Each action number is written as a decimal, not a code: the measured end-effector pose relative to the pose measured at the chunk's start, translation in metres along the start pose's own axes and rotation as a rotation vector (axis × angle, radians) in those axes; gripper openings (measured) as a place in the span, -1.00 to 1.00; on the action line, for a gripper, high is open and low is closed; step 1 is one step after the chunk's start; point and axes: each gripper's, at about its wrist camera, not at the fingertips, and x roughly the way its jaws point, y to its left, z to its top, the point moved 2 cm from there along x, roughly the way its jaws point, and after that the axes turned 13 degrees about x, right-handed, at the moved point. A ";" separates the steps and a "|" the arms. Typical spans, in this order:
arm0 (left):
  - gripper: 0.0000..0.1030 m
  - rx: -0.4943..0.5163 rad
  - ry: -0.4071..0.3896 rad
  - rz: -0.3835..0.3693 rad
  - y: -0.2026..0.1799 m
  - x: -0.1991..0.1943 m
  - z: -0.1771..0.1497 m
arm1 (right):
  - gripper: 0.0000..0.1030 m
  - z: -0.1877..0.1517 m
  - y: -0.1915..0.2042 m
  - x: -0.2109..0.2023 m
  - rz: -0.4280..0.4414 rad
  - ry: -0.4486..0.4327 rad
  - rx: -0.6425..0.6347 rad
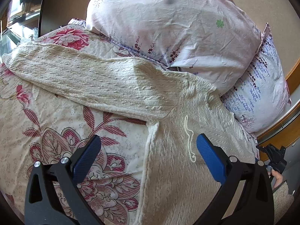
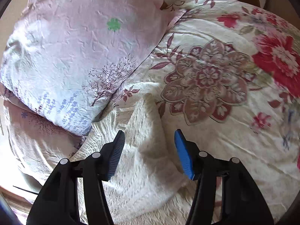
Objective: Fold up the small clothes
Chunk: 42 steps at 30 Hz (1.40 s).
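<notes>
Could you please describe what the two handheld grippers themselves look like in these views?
Both the left gripper and right gripper have black, triangular cut-out frames with round silver pivot pins. Their flat fingers carry ribbed blue pads. No cables or sleeves show.

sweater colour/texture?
Cream cable-knit sweater, one plain colour; clearest in the left wrist view.

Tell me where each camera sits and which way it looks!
Left wrist: sits on the left hand-held gripper, looks down its open fingers at the cream sweater and its sleeve; a hand shows at the right edge.
Right wrist: sits on the right hand-held gripper, open, over the sweater's edge.
Both see: sweater, flowered bedspread, pink pillow.
</notes>
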 end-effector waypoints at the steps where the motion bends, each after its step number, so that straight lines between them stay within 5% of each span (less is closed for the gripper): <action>1: 0.96 -0.004 0.000 0.008 0.002 -0.002 -0.001 | 0.03 0.003 0.006 0.011 -0.024 0.016 -0.018; 2: 0.96 -0.010 -0.001 0.017 0.005 -0.003 -0.002 | -0.55 0.005 0.010 0.020 -0.053 0.033 -0.039; 3: 0.96 -0.017 -0.003 0.024 0.007 -0.005 -0.003 | -0.87 0.005 0.013 0.028 -0.070 0.057 -0.069; 7: 0.96 -0.042 -0.016 0.054 0.017 -0.013 -0.004 | -0.86 0.013 0.013 0.025 -0.130 -0.060 -0.114; 11: 0.96 -0.046 -0.013 0.067 0.021 -0.014 -0.004 | -0.68 0.019 -0.004 0.028 -0.139 -0.042 -0.033; 14: 0.96 -0.037 -0.013 0.073 0.021 -0.012 -0.002 | -0.21 0.005 0.008 0.003 -0.101 -0.105 -0.111; 16: 0.96 -0.026 -0.007 0.074 0.020 -0.009 0.001 | -0.19 -0.017 0.025 -0.012 -0.029 -0.122 -0.209; 25: 0.96 0.012 0.029 0.117 0.026 -0.001 0.015 | -0.19 -0.211 0.129 0.030 0.133 0.198 -0.795; 29: 0.96 -0.056 0.012 0.125 0.047 -0.009 0.017 | -0.19 -0.274 0.144 0.046 0.127 0.268 -0.942; 31: 0.96 -0.113 0.006 0.115 0.061 -0.010 0.018 | -0.17 -0.300 0.141 0.061 0.043 0.310 -1.021; 33: 0.96 -0.186 -0.001 0.096 0.074 -0.011 0.019 | -0.09 -0.316 0.139 0.059 0.025 0.253 -1.109; 37: 0.87 -0.323 -0.009 0.046 0.094 -0.007 0.020 | -0.06 -0.306 0.139 0.043 0.093 0.310 -1.002; 42: 0.67 -0.447 0.000 -0.009 0.105 0.008 0.021 | 0.18 -0.279 0.126 0.008 0.142 0.279 -0.871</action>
